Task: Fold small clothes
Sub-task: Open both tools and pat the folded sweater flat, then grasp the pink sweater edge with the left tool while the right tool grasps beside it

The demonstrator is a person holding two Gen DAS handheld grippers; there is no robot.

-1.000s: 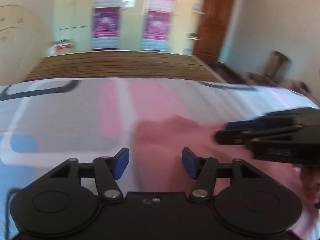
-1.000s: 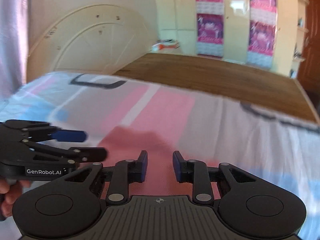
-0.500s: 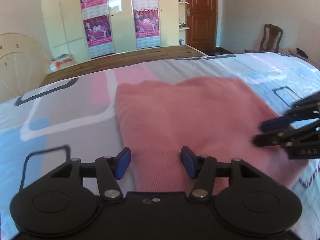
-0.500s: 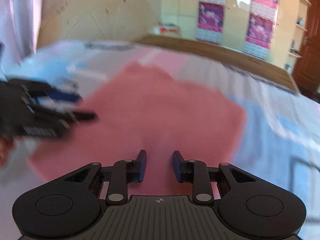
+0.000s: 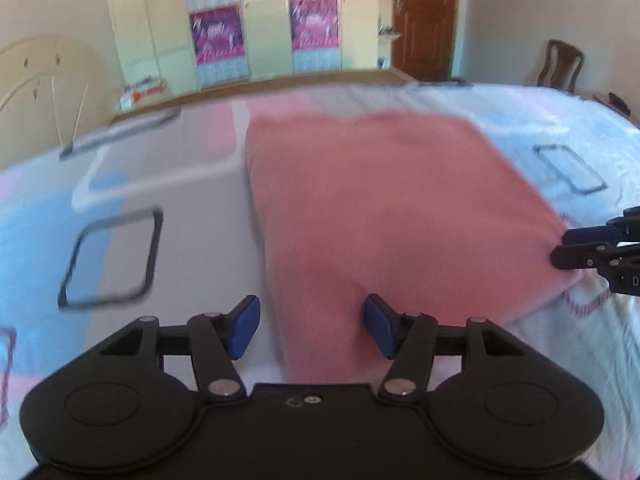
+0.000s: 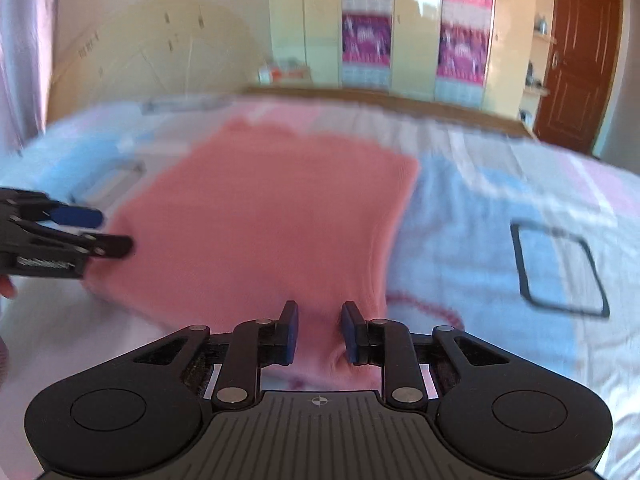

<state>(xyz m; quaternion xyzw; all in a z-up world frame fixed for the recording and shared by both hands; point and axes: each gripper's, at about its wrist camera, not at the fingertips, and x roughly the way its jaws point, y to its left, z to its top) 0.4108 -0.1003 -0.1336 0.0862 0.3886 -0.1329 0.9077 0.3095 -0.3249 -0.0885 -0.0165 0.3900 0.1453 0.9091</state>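
Nearest, the left gripper [image 5: 311, 328] stood with its jaws spread wide, its blue pads [image 5: 244, 326] straddling the near left edge of the pink garment [image 5: 384, 216], with nothing clamped between them. The right gripper [image 6: 318, 334] had its jaws apart at a narrower gap, set over the near corner of the same garment [image 6: 272, 220]; the cloth bunched slightly between the pads [image 6: 290, 332], though blur made it hard to say whether they touched the fabric.

The pink garment lay flat as a rough rectangle on the patterned bedsheet [image 5: 168, 248], which showed blue, grey and pink blocks and dark outlined squares. In the left wrist view the right gripper [image 5: 568, 246] appeared at the garment's right edge, its fingers slightly parted. In the right wrist view the left gripper [image 6: 104, 232] sat at the garment's left edge.

Beyond the sheet ran a wooden footboard [image 5: 280, 84]. Farther back stood a pale wardrobe [image 6: 412, 24] bearing purple posters [image 6: 366, 40], a brown door [image 5: 424, 20] and a wooden chair [image 5: 560, 64] by the wall.
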